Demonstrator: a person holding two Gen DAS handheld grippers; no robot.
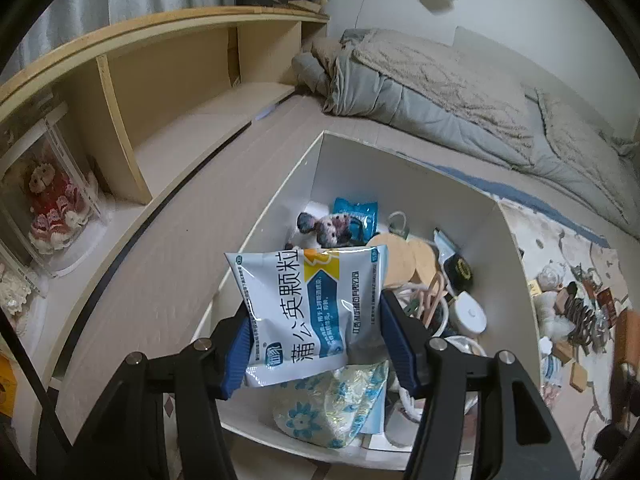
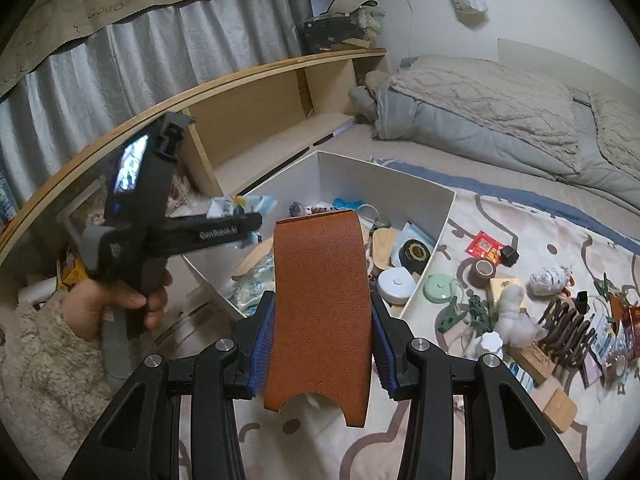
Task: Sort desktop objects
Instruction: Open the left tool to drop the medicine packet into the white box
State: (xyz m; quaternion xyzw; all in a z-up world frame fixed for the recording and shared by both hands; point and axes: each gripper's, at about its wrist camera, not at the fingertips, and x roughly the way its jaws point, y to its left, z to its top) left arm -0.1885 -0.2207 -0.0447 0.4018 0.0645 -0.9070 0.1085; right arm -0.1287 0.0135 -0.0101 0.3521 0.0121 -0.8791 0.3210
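Both wrist fisheyes tilt downward along their fingers: the left sits close above the white box (image 1: 400, 184), the right looks from farther back, sharing that box (image 2: 384, 184), the shelf and the bedding at upper right

You get dim, cool, even room light with soft shadows. Fisheye bending curves the shelf (image 1: 168, 40) and darkens both views' corners. Your left gripper (image 2: 224, 220) blurs in the right view.
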